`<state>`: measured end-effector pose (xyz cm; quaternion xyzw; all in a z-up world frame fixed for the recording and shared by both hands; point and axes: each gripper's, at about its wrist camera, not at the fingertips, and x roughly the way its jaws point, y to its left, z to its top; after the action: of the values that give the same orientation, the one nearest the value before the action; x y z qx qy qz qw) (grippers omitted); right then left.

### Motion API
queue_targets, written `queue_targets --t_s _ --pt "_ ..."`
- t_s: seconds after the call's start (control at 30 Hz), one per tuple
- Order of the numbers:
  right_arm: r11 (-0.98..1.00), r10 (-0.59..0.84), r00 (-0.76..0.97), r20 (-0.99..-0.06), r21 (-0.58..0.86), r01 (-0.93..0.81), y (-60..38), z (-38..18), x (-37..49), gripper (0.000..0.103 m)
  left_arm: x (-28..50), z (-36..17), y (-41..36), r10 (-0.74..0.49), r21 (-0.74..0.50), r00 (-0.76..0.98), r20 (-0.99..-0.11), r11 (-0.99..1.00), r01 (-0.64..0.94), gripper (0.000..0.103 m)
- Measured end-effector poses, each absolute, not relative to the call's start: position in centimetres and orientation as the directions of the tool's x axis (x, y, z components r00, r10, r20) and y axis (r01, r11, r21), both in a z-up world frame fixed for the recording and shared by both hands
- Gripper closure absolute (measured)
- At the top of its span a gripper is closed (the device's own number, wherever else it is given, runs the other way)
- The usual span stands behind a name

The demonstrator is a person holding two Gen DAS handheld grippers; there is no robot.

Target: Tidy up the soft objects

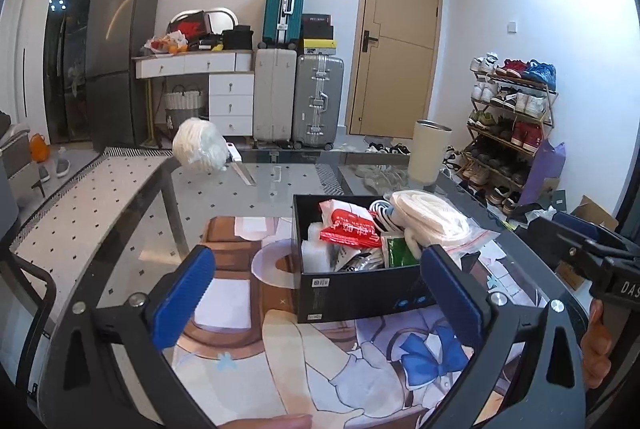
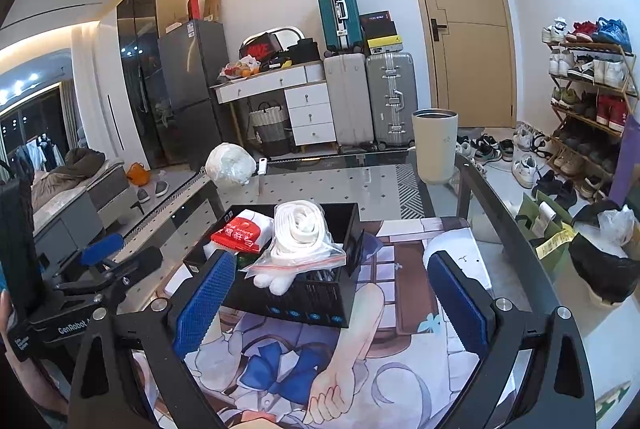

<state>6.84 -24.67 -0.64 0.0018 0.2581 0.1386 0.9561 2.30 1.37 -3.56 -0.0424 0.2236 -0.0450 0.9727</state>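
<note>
The glass-topped table (image 2: 400,181) stretches ahead of both grippers, its dark far rim beyond the box and its right rim curving past the right gripper's outer finger. On it lies a printed cartoon mat (image 2: 360,349), directly beneath both tools. The left gripper (image 1: 320,281) has its blue-padded fingers (image 1: 182,293) spread wide with nothing between them; bare mat fills the gap, and the box's near corner sits just ahead, closer to its right finger. The right gripper (image 2: 332,293) also stands wide apart, gripping nothing — the open black cardboard box (image 2: 316,301) lies between and just ahead of its fingers, nearer the left one. The box brims with soft things: a clear zip bag of rolled white cloth (image 2: 300,233) on top, overhanging the near wall, and a red-and-white packet (image 2: 240,229) behind it to the left. Farther ahead, well apart from the box, a white crumpled plastic-wrapped bundle (image 1: 200,149) sits at the far left edge, and a cream cylindrical tumbler (image 2: 434,145) stands ahead to the right. Open glass lies between these two.
</note>
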Motion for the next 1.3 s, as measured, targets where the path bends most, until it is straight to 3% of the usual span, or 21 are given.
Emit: queue_targets --t_s 1.3 --pt "0.960 0.250 0.848 -0.467 0.003 -0.281 -23.1 -1.8 6.4 0.004 1.4 -2.7 0.3 -0.060 -0.045 0.926 -0.373 0.998 0.046 0.000"
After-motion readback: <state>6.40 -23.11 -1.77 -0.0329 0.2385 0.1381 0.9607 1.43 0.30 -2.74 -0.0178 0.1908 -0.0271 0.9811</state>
